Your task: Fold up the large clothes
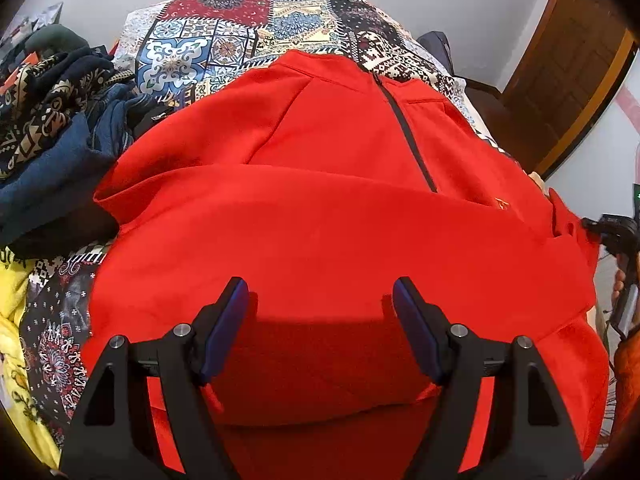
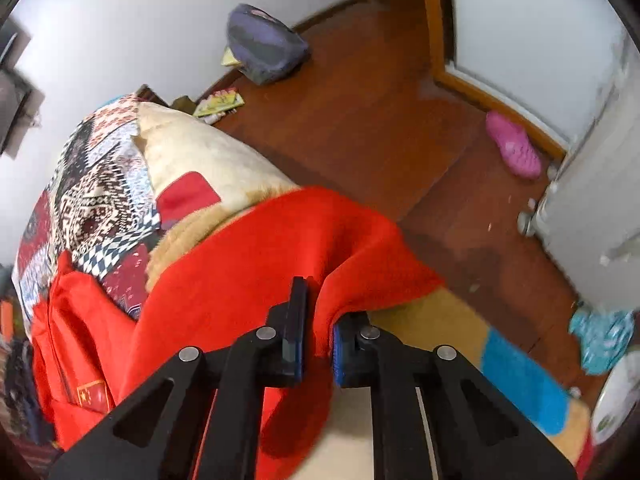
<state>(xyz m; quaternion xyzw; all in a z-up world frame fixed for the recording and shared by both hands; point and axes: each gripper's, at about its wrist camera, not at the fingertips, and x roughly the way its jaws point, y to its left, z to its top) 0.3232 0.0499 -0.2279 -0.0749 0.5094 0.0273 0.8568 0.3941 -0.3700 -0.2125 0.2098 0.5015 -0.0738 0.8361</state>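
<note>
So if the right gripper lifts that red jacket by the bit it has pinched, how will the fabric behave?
Probably floppy: the red jacket already drapes in soft folds from the right gripper, which is shut on it. It looks thick and fleecy, so likely fairly heavy, dragging across the patterned bedspread. The nap should grip the pads rather than slip.

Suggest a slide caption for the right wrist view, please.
Right tool pinches the red jacket's edge over the bed's side.
</note>
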